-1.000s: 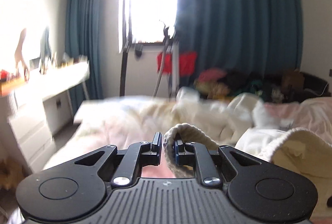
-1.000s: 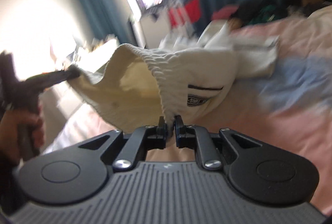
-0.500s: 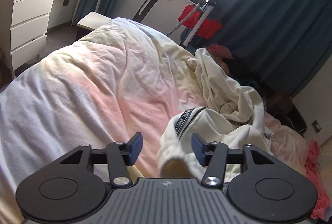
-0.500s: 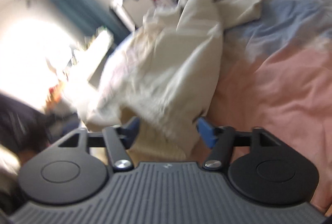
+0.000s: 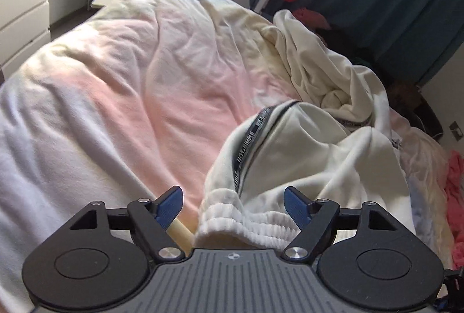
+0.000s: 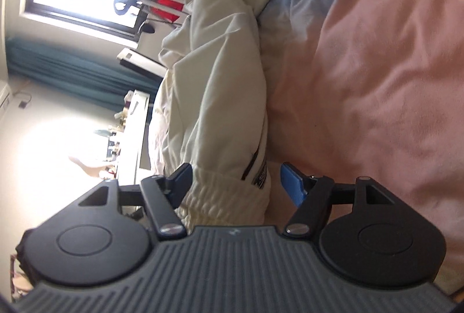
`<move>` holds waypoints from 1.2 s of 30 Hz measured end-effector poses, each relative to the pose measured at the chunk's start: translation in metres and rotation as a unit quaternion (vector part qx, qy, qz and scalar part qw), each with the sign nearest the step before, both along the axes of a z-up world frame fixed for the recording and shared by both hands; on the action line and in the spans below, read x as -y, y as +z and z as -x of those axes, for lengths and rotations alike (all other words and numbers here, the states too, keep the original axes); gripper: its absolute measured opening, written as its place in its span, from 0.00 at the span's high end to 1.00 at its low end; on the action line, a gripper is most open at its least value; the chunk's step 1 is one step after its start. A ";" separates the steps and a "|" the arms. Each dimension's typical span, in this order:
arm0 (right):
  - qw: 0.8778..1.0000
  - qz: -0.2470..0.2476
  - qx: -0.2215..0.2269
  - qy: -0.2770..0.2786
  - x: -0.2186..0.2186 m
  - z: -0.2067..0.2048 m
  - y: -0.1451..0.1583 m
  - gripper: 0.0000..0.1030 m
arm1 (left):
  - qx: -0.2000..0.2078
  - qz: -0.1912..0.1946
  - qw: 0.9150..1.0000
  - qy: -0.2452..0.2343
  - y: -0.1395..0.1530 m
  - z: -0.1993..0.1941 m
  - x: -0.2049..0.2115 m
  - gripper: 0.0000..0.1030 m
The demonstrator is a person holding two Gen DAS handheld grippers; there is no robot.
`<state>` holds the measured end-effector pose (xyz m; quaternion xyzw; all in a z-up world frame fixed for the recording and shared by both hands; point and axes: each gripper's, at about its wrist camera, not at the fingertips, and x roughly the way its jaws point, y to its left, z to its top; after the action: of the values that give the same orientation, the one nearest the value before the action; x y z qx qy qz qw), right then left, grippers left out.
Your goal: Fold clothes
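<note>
Garment: cream sweatpants with a dark printed stripe down the side, lying on the pink-and-white duvet. Ribbed waistband is right at the near edge of the bed, legs trailing off toward the curtains.

Left gripper: jaws are opening, blue pads clear of the cloth. Waistband sits between them but nothing's pinching it.

Right gripper: jaws spread wide. The other end of the waistband is in the gap; left pad looks just beside the fabric, right pad well apart from it. Not a grip as far as I can see.

Progress: I'd say early. The pants are laid out lengthwise but lumpy and bunched, no clean fold showing. Smoothing and the real folds are all left, and there's another cream garment heaped behind that looks untouched.

Changed vs a second ago: both grippers were clamped on the waistband, holding it up in the air. Now they've let go and dropped lower, and the pants are on the bed.
</note>
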<state>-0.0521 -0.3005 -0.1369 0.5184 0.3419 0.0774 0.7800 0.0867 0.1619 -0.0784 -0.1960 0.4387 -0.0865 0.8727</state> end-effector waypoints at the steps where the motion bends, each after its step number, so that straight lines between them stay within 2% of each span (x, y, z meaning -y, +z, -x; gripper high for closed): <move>1: 1.000 -0.001 -0.005 -0.002 -0.001 -0.004 -0.004 0.32 | -0.006 0.006 1.000 -0.004 -0.004 -0.001 0.002 0.24; 3: 1.000 0.000 -0.022 0.005 -0.007 -0.015 -0.012 0.33 | -0.015 -0.001 1.000 -0.007 -0.009 -0.003 0.006 0.26; 5: 0.999 -0.007 -0.035 0.014 -0.015 -0.025 -0.021 0.33 | -0.027 -0.019 0.999 -0.008 -0.015 -0.006 0.009 0.38; 8: 0.998 -0.017 -0.023 0.047 -0.030 -0.038 -0.023 0.36 | -0.036 -0.020 0.999 0.002 -0.020 -0.006 0.006 0.52; 9: 0.998 -0.005 -0.020 0.059 -0.035 -0.041 -0.022 0.39 | -0.031 -0.023 0.999 0.009 -0.018 -0.005 0.004 0.65; 10: 0.997 0.017 -0.019 0.066 -0.040 -0.043 -0.018 0.42 | -0.024 -0.027 0.999 0.018 -0.015 -0.004 0.002 0.78; 12: 0.996 0.053 -0.018 0.071 -0.045 -0.042 -0.014 0.66 | -0.002 -0.020 0.999 0.037 -0.006 0.000 -0.005 0.83; 13: 0.996 0.061 -0.017 0.069 -0.046 -0.040 -0.012 0.67 | 0.011 -0.012 0.999 0.045 0.001 0.002 -0.010 0.84; 15: 0.997 0.046 -0.004 0.070 -0.049 -0.034 -0.006 0.70 | 0.037 0.010 0.998 0.058 0.017 0.001 -0.020 0.85; 17: 0.995 0.051 0.017 0.079 -0.064 -0.029 0.009 0.71 | 0.056 0.032 0.995 0.073 0.034 -0.007 -0.032 0.85; 19: 0.994 0.057 0.036 0.089 -0.089 -0.027 0.025 0.71 | 0.073 0.030 0.993 0.085 0.057 -0.025 -0.044 0.86; 21: 0.993 0.039 0.044 0.099 -0.123 -0.035 0.034 0.72 | 0.089 0.007 0.992 0.094 0.082 -0.047 -0.057 0.86; 23: 0.992 0.023 0.050 0.114 -0.159 -0.047 0.042 0.72 | 0.099 -0.039 0.989 0.099 0.110 -0.071 -0.068 0.86; 28: 0.981 0.007 0.072 0.177 -0.265 -0.105 0.060 0.72 | 0.112 -0.118 0.977 0.136 0.165 -0.138 -0.117 0.86; 32: 0.973 -0.032 0.079 0.216 -0.342 -0.170 0.060 0.72 | 0.116 -0.176 0.960 0.186 0.172 -0.200 -0.165 0.86; 36: 0.966 -0.041 0.070 0.245 -0.401 -0.232 0.044 0.71 | 0.085 -0.196 0.951 0.224 0.143 -0.266 -0.215 0.86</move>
<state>0.1795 0.1000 -0.0927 0.4435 0.3997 0.3158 0.7375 0.3527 0.3765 0.0642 -0.1062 0.3163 0.1832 0.9247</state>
